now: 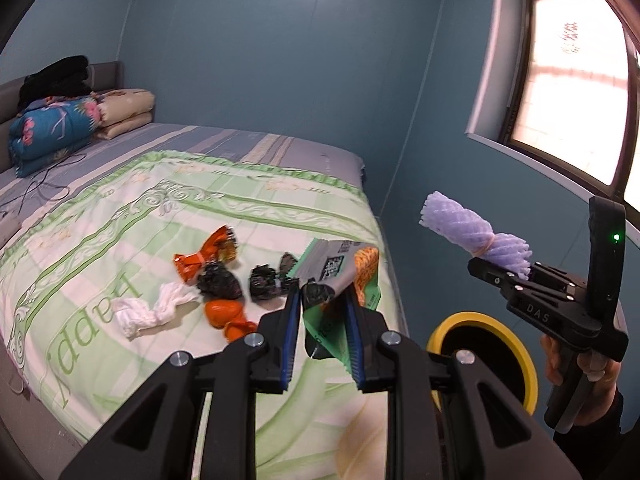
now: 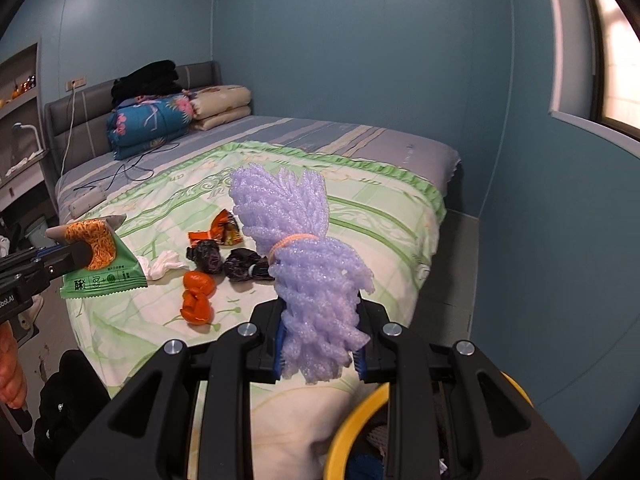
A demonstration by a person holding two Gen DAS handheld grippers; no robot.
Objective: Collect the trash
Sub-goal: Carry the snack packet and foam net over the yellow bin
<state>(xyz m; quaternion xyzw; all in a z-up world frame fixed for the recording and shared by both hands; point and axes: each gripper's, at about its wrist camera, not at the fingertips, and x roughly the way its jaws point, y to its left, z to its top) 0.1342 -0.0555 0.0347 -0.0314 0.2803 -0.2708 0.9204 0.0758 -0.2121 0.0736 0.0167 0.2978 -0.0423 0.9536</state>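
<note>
My left gripper (image 1: 323,300) is shut on a green snack packet (image 1: 340,276), held above the bed's near corner; it also shows in the right wrist view (image 2: 100,264). My right gripper (image 2: 320,320) is shut on a purple foam net bundle (image 2: 304,256) tied with an orange band, held above the yellow-rimmed trash bin (image 2: 352,420). In the left wrist view that bundle (image 1: 468,232) sticks out of the right gripper (image 1: 504,272) above the bin (image 1: 524,364). On the bed lie an orange wrapper (image 1: 208,254), two black crumpled bags (image 1: 220,282), a white tissue (image 1: 148,312) and orange peel (image 1: 224,316).
The bed (image 1: 120,240) has a green-and-white cover. Folded quilts (image 1: 56,128) and black clothes are stacked at the headboard, with a cable (image 2: 132,168) trailing over the sheet. A blue wall and a window (image 1: 572,80) are on the right. Shelves (image 2: 20,120) stand at far left.
</note>
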